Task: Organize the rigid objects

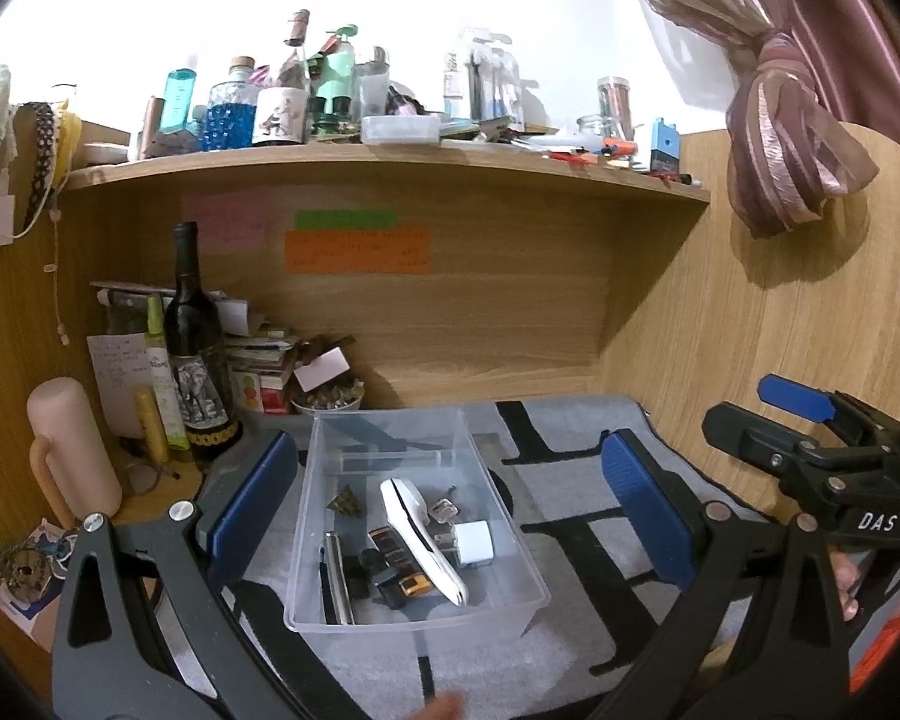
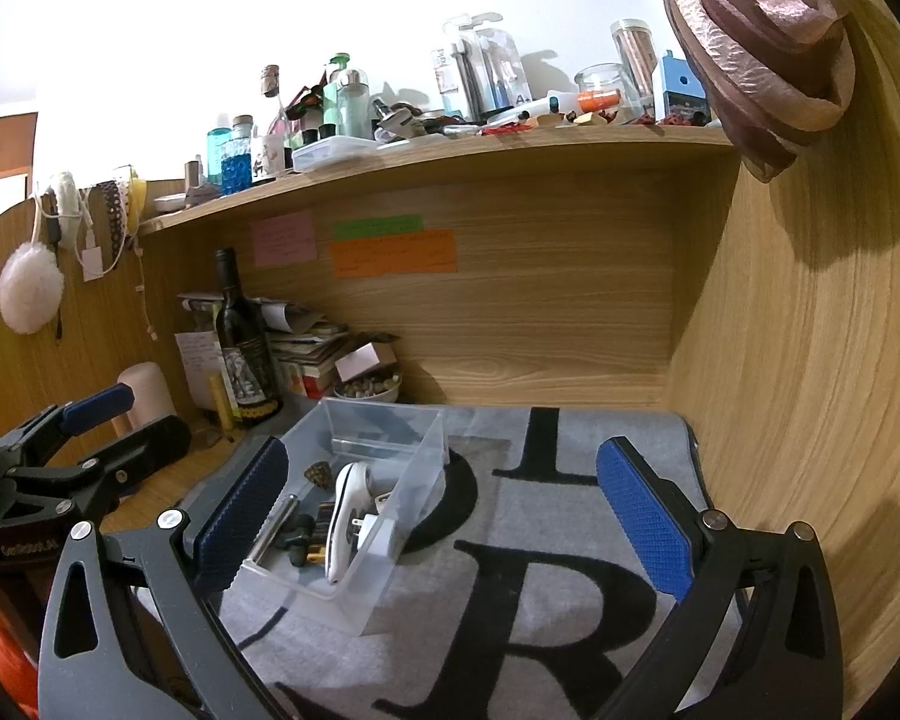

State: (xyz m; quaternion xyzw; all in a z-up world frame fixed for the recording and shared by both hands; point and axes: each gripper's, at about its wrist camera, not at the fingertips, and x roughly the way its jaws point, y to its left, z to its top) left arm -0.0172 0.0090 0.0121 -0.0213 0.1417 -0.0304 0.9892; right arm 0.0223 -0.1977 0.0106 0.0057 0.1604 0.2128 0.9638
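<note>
The clear plastic bin [image 1: 414, 516] sits on the grey lettered mat [image 1: 570, 570] in the desk alcove, already holding the white handheld device [image 1: 420, 540], a metal tube [image 1: 336, 576], a white plug [image 1: 473, 543] and smaller bits. The left gripper [image 1: 450, 498] and the right gripper [image 2: 444, 504] both hang wide open and empty. Nothing loose shows on the mat, so the likeliest slip, I judge, is a blue pad [image 1: 252, 504] clipping the light bin's wall and skidding or tipping it; the wine bottle [image 1: 195, 348] nearby could topple too.
</note>
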